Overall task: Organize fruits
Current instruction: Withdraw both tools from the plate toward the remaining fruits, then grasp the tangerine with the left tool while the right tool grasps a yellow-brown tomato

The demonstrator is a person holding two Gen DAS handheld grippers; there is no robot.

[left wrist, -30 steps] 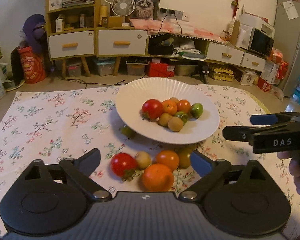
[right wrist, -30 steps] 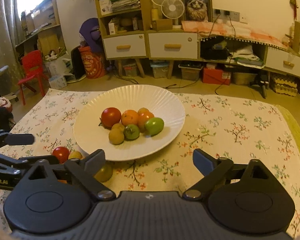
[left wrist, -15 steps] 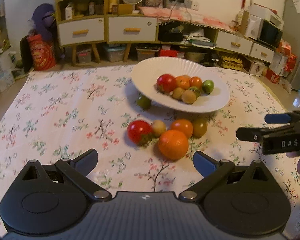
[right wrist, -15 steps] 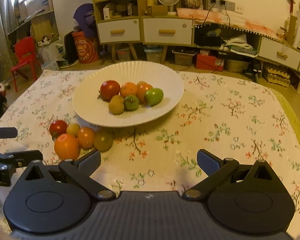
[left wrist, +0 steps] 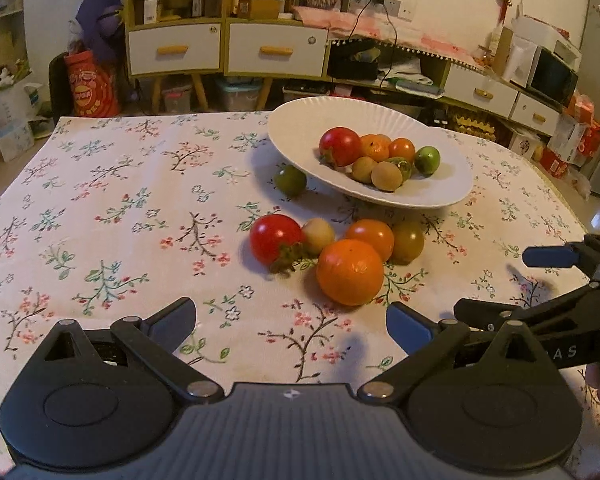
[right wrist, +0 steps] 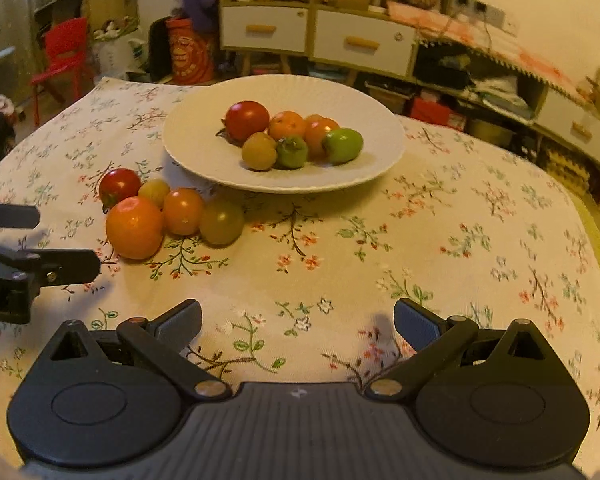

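A: Nearest, what do the tools show?
B: Left gripper (left wrist: 291, 326) and right gripper (right wrist: 298, 322): both spread wide, nothing held, above the cloth-covered table (left wrist: 100, 208) near its front edge.

A: And the fruit?
B: Toward mid-table, a touching cluster: orange (left wrist: 349, 272), red tomato (left wrist: 275, 238), three smaller fruits. Beyond, one green fruit (left wrist: 290, 179) beside the plate (left wrist: 300, 128), which holds seven more, toward the far edge.

A: The likely risk?
B: A finger wedged into the tight cluster could nudge round neighbours, probably rolling them toward the table edge.
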